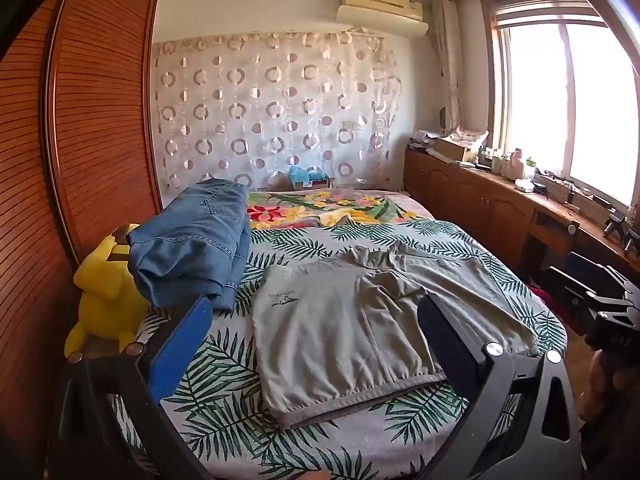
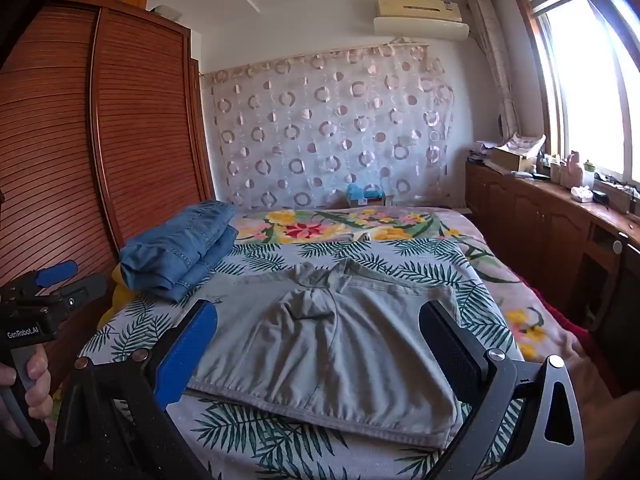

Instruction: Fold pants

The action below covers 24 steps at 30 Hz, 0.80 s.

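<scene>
**Grey pants on the bed, both tools hovering wide and empty**

The grey pants (image 1: 352, 320) are lying on the leaf-print bed (image 1: 224, 392), already doubled over into a squat rectangle with the waistband edge nearest the cameras and the crotch bunched up at the far side. My read is that we're between folds: either one more fold to go or it just needs tidying. The left tool (image 1: 316, 322) and right tool (image 2: 320, 328) both have their jaws spread wide with nothing in them, hanging just above the near part of the cloth and pointing slightly down.

If another fold is coming, the next move would be dropping each tool onto a near corner, pinching all the layers together, and carrying that edge to the far side without dragging the lower layers askew.

A folded stack of blue jeans (image 1: 192, 244) sits at the far left, with a yellow plush toy (image 1: 108, 288) beside it.

Hard to tell: how many layers are stacked, whether the legs are tucked underneath, and the near bed edge, since the tool frames cover it. The printed logo on the pants is too small to read.
</scene>
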### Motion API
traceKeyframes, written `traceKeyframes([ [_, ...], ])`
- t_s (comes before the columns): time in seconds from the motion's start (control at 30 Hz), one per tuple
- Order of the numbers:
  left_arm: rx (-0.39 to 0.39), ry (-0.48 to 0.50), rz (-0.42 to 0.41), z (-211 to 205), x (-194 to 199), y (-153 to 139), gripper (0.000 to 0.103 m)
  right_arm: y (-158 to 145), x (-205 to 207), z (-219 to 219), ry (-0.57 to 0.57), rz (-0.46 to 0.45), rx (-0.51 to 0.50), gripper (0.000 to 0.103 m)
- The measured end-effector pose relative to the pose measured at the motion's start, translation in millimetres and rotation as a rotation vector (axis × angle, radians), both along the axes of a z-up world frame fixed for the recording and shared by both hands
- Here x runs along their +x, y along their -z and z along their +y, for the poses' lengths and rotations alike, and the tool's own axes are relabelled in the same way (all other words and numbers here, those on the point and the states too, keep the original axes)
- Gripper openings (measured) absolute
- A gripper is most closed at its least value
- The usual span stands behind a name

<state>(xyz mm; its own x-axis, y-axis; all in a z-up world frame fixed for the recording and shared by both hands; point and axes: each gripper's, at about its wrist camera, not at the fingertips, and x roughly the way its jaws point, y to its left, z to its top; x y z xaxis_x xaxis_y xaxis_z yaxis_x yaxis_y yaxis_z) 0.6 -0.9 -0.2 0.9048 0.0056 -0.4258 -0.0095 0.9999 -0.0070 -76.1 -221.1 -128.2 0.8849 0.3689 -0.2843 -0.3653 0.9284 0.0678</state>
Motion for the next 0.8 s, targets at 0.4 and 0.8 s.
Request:
traceKeyframes([
  [0.4, -0.009, -0.001, -0.007, -0.6, 0.9, 2.0, 0.103, 0.1, -0.3, 0.8, 0.0, -0.006, -0.005, 0.101],
  [0.8, -0.011, -0.003, -0.01, 1.0, 0.2, 4.4, 0.103, 0.5, -0.7, 0.8, -0.004, -0.012, -0.009, 0.101],
])
